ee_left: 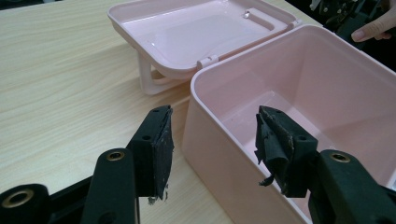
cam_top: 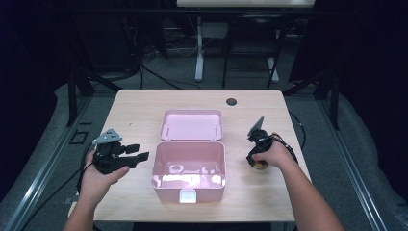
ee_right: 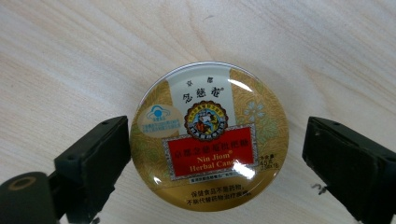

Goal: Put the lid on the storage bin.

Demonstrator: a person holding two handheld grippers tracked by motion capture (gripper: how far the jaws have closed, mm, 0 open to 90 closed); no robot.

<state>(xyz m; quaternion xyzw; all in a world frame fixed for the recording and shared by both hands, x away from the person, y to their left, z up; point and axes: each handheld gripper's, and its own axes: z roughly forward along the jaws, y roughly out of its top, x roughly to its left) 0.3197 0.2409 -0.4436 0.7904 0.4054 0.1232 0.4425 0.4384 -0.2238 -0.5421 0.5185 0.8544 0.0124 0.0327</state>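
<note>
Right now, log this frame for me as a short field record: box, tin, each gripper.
box: pink box, open, nothing visible inside, on the table
lid: pink lid folded back flat behind it
tin: round candy tin lying on the table, right of the box
right gripper: open, jaws either side of the tin
left gripper: open, straddling the box's near wall

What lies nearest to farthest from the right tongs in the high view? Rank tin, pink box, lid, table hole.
1. Tin, under the right tongs.
2. Pink box, to their left.
3. Lid, left and farther back.
4. Table hole, at the far edge.
</note>
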